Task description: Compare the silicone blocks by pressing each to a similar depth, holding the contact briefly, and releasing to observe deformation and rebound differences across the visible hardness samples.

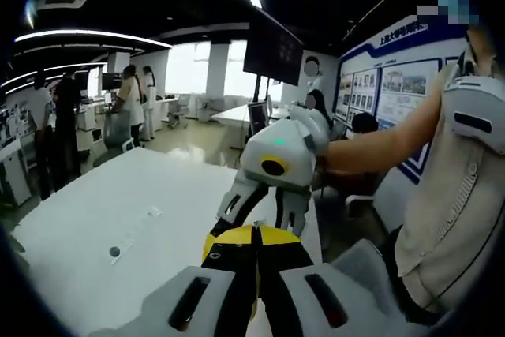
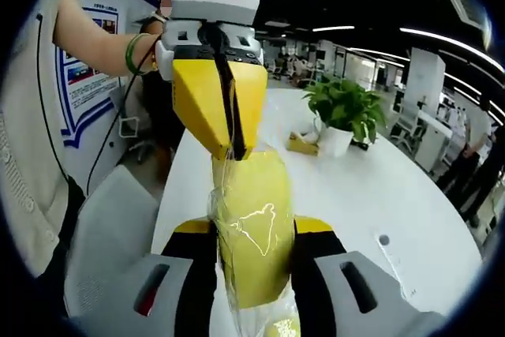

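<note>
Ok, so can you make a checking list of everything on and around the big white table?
Surface: white table, mostly bare.
Job's things: one yellow block in clear film, held off the table.
Clutter: potted plant, small yellow box beside it.
Grippers: right gripper clamps the block's sides; left gripper has its jaws together, tip at the block's top.
Cables: thin dark cable by the person's shirt.
Surroundings: office with people at desks, a hanging screen, wall posters.

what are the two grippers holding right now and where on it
Both grip one yellow silicone block in clear wrap: right gripper at its near end, left gripper at the far end.
</note>
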